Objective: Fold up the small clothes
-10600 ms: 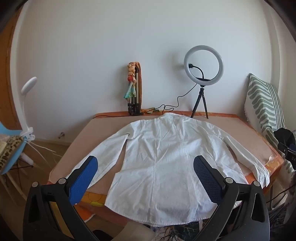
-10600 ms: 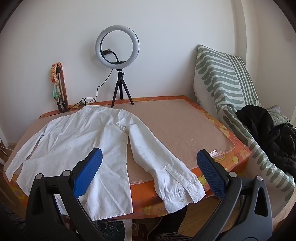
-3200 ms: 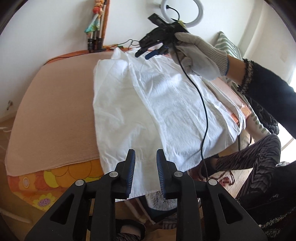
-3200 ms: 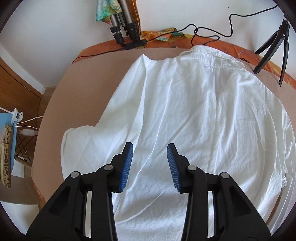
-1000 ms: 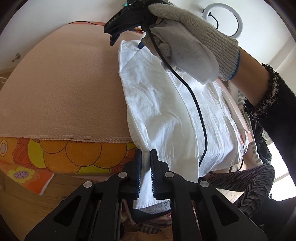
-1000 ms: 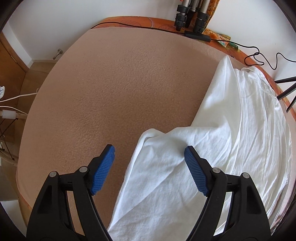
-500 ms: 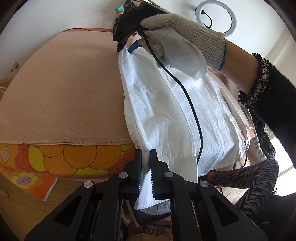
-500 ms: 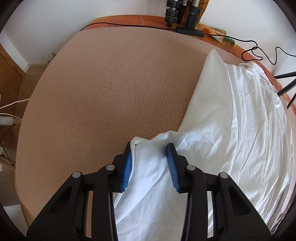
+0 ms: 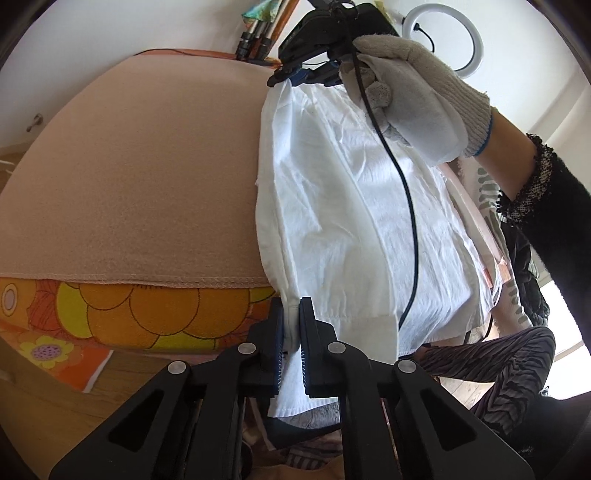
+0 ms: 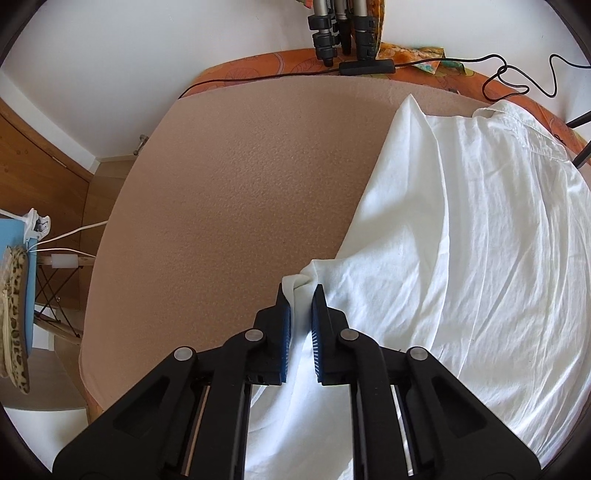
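- The white shirt (image 9: 343, 206) lies on the right part of a pinkish-tan cover (image 9: 129, 177) on the table, its hem hanging over the near edge.
- The left gripper (image 9: 291, 328) has its jaws nearly together, clamped on the shirt's folded edge at the hem.
- The right gripper (image 10: 301, 314) is closing; its blue pads pinch a bunched fold of the shirt's left edge further up.
- In the left wrist view a gloved hand (image 9: 417, 99) holds the right gripper (image 9: 306, 75), a black cable (image 9: 402, 206) trailing over the shirt.
- An orange flowered cloth (image 9: 140, 314) shows under the cover.
- Tripod legs (image 10: 340, 29) stand at the far edge by the white wall; a ring light (image 9: 443, 40) stands further right.
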